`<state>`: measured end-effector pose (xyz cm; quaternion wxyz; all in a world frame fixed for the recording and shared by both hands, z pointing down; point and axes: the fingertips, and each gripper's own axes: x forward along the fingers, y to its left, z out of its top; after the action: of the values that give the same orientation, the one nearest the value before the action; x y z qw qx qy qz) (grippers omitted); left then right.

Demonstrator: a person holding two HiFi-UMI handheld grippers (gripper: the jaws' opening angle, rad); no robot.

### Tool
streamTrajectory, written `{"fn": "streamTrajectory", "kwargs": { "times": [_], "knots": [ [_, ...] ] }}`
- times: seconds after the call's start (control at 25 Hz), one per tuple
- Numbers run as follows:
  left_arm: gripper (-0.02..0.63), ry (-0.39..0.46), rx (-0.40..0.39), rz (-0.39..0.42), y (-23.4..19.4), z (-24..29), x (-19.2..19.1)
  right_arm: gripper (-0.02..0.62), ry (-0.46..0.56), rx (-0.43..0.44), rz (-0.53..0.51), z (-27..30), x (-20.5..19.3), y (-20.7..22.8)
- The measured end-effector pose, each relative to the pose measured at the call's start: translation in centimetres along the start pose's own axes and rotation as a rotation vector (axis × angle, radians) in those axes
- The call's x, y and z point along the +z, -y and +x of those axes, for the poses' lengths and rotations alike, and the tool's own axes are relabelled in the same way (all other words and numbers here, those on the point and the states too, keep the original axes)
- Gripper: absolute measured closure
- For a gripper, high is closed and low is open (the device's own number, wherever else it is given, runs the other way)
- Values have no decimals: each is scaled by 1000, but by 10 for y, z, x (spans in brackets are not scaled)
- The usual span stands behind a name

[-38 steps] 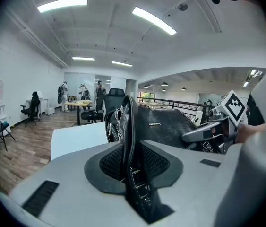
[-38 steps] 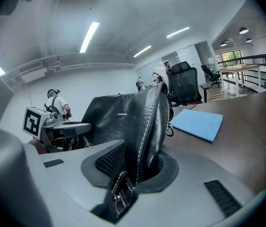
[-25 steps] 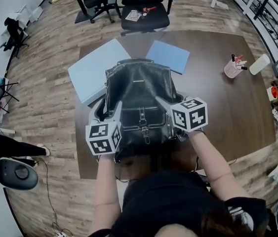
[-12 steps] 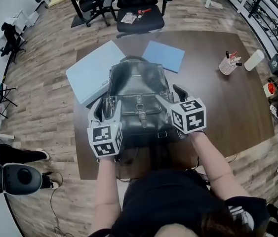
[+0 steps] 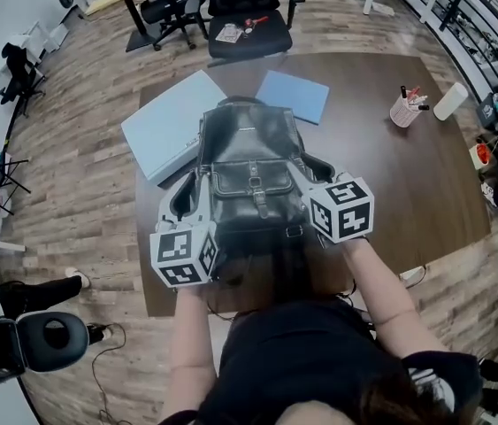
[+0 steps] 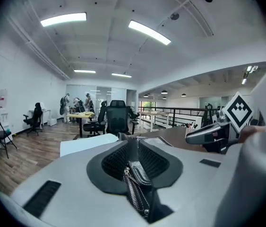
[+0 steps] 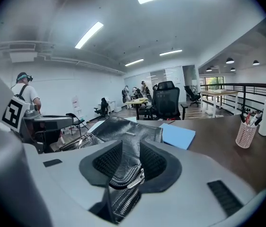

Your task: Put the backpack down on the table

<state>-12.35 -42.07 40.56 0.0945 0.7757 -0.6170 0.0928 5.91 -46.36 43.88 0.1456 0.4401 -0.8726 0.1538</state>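
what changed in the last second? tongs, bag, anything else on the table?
The left tongs and right tongs have just been closing and now pinch the backpack by its zippered edges, one on each side. The backpack lies in about the same spot on the table. The folders and pen cup are unmoved.

One backpack (image 5: 250, 162) on one table (image 5: 390, 202). Two grippers: left gripper (image 5: 194, 193), right gripper (image 5: 306, 173). Two blue sheets: a large sheet (image 5: 164, 127) at the table's far left corner, a small sheet (image 5: 294, 96) at its far edge. One pen cup (image 5: 403, 111) and one white bottle (image 5: 450, 102) near the far right corner. Two office chairs beyond the far edge: a near chair (image 5: 247, 7), a farther chair (image 5: 167, 3).
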Motion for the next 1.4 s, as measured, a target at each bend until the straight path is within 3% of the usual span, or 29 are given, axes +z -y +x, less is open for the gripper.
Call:
{"fn": "streamTrajectory", "kwargs": {
  "times": [0.32,1.4],
  "knots": [
    [538,10,-34,3,-1,-25,3,561,30,-48,-15,-21,1,-22],
    [548,-22,-101,27,4,-95,-14,578,61,-96,2,-74,-17,-85]
  ]
}}
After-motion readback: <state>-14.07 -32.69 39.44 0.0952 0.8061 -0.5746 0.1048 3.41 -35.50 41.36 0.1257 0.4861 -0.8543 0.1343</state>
